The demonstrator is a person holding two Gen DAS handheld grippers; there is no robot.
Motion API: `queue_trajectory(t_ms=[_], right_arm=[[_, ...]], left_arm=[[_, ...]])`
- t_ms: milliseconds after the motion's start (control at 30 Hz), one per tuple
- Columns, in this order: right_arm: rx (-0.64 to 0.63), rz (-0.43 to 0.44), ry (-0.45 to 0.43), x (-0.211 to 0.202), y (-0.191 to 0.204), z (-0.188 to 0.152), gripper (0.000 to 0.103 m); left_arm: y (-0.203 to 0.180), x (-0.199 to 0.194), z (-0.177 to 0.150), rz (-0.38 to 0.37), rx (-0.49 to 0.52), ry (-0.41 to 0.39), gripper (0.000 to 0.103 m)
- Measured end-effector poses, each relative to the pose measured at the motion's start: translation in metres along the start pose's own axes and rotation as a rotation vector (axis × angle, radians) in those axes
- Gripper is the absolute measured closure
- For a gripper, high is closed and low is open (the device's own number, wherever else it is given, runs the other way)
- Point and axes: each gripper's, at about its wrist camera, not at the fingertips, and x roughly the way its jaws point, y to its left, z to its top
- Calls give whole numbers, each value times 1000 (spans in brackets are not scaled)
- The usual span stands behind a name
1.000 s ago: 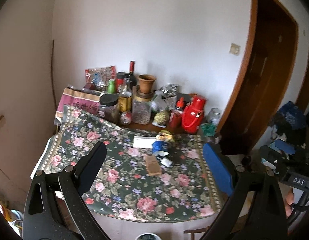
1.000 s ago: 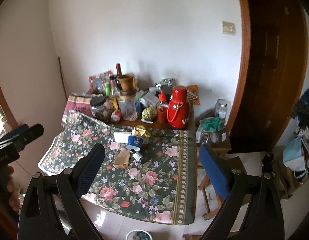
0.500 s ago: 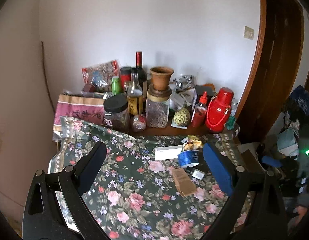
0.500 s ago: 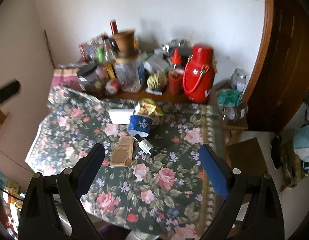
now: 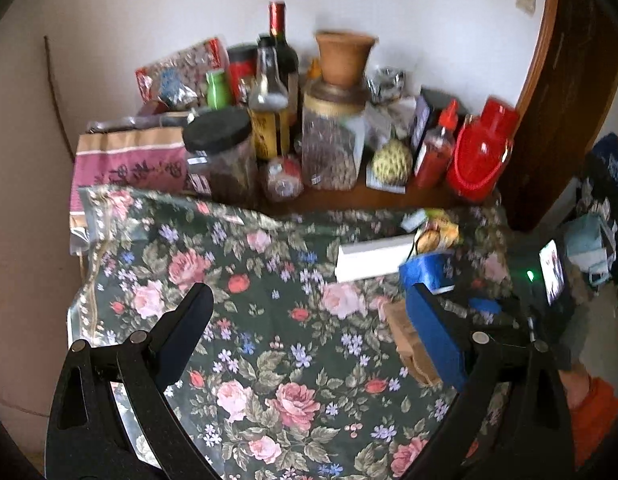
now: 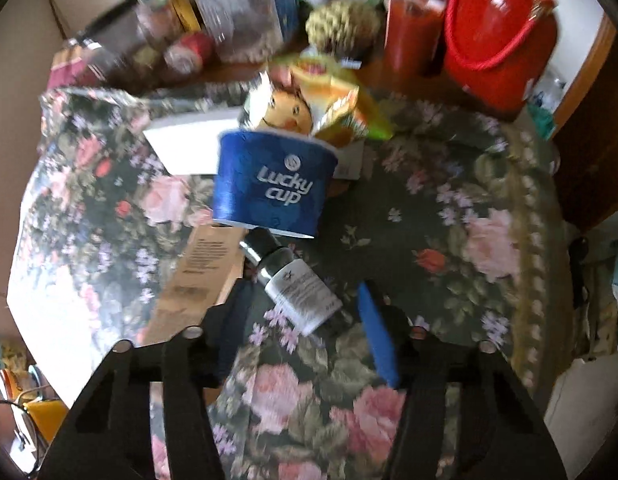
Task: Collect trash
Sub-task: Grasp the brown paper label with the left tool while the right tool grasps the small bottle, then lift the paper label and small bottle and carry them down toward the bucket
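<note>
- a small dark bottle with a white label (image 6: 297, 286) lies on its side on the table (image 6: 449, 216), which is covered in a floral cloth, its lower end between the fingers of the right hand-held gripper (image 6: 305, 328).
- the jaws are narrow and closing; the pads do not press on the bottle.
- just beyond the bottle stands a blue paper cup (image 6: 271, 186) stuffed with crumpled wrappers (image 6: 309, 106).
- a brown cardboard packet (image 6: 199, 276) lies left of the bottle and a white box (image 6: 185, 142) lies left of the cup.
- the right hand-held gripper points steeply down at the table.
- the left hand-held gripper (image 5: 305, 312) hangs over the cloth, jaws wide and empty, the same cup (image 5: 427, 270) near its right finger.
</note>
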Motion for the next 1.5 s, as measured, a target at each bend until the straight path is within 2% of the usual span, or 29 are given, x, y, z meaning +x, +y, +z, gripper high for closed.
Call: queue_trajectory(t_ms=[167,300,467,667,800,933,1067,1133,1167,1367,1500], right_arm=[[-86,-11,-18,7,8,-4,63],[-129,-49,-36,4,13,-16,75],[-66,-88,-110,-21,-1,-44,77],[137,-50,-145,-63,-40,-76,78],[234,-70,-183,-97,-64,-96,78],[275,-83,-237,-129,-73,-106,78],[287,-83,-271,-141,-69,-101,77],[285,-94,-295,-152,-69,-103,78],[285,-94,-305,-154,-66,-104,78],[288,-64,-340,-172,-68,-110,78],[278,-25,-358,-185,-71,-116,78]], left_arm=[[-9,19,-7,-8,21,53,6],[-22,29,-9,-15,30,79,6],[-48,45,-15,-47,63,117,6],[-86,73,-31,-102,100,204,6],[-108,94,-42,-113,107,253,6],[-126,116,-54,-50,166,274,22],[-132,134,-63,-6,193,309,33],[-131,137,-66,-13,176,321,50],[-129,138,-68,-26,162,329,54],[-110,112,-70,-115,61,291,55],[-102,77,-66,-120,21,232,55]])
